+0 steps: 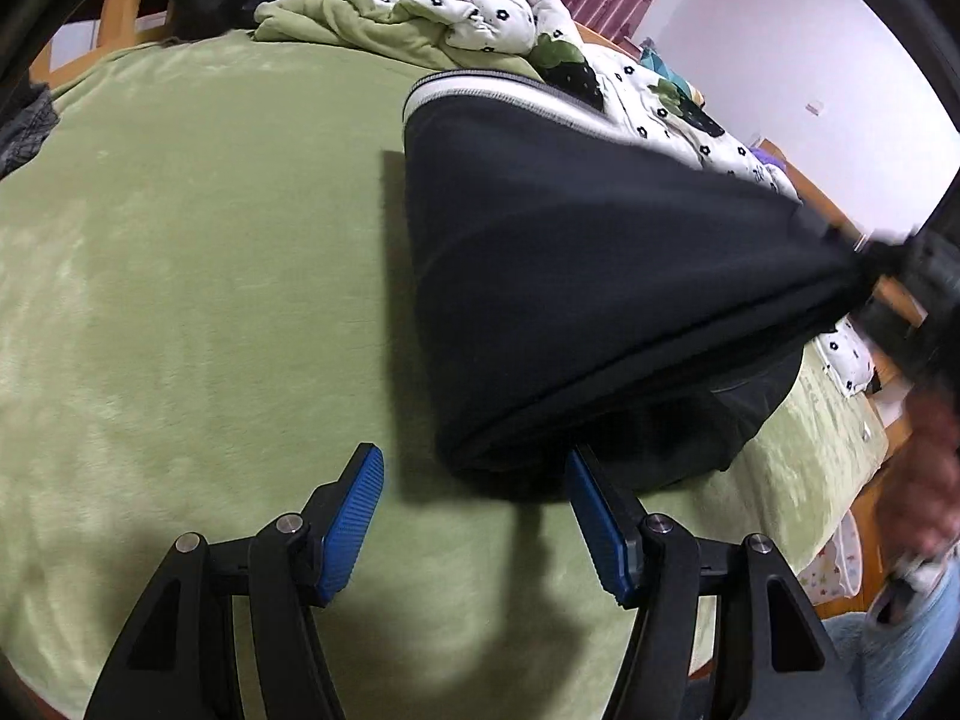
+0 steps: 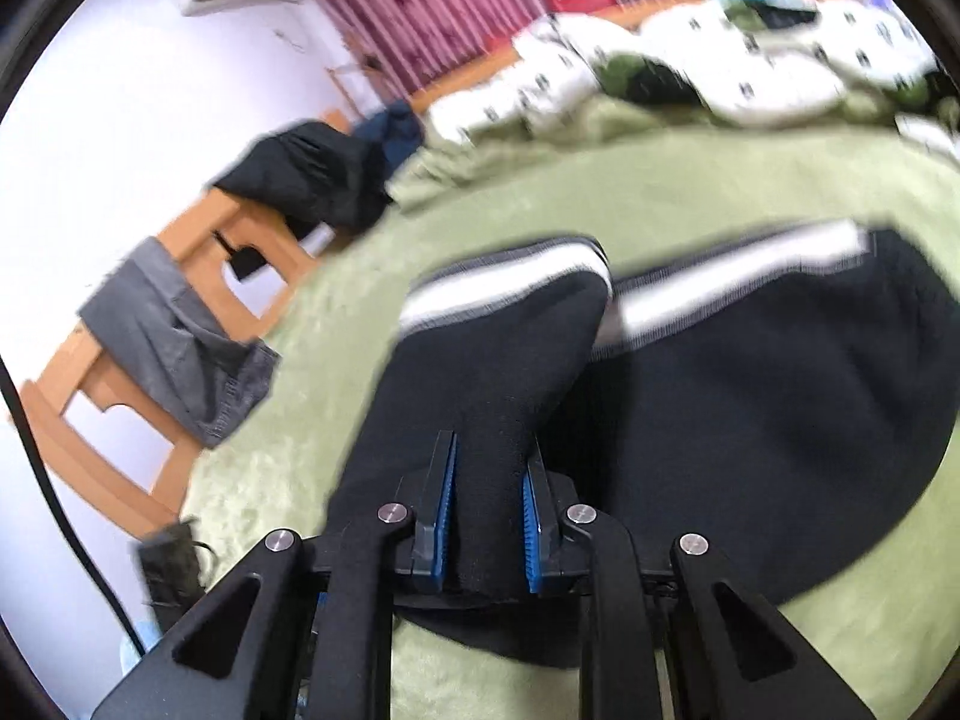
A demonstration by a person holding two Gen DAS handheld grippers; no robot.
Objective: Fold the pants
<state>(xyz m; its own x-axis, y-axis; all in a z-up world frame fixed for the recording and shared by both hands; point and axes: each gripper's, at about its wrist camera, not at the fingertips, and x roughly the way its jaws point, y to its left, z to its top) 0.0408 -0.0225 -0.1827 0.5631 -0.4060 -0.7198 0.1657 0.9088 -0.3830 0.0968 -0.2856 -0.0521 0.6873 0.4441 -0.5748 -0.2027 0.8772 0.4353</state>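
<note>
Black pants (image 1: pixel 570 276) with a white side stripe lie partly folded on the green blanket (image 1: pixel 180 240). My right gripper (image 2: pixel 489 468) is shut on a bunched end of the pants (image 2: pixel 498 372) and holds it lifted above the rest of the cloth (image 2: pixel 780 432). In the left wrist view that gripper (image 1: pixel 888 264) appears blurred at the right, pulling the cloth taut. My left gripper (image 1: pixel 474 480) is open and empty, low over the blanket, its right finger (image 1: pixel 594 516) beside the near edge of the pants.
A white flowered quilt (image 1: pixel 498 18) is heaped at the far side of the bed. Wooden chairs (image 2: pixel 198 252) draped with dark and grey clothes (image 2: pixel 174 348) stand by the bed's left edge. Red striped curtain (image 2: pixel 420 6) behind. The person's hand (image 1: pixel 924 480) is at the right.
</note>
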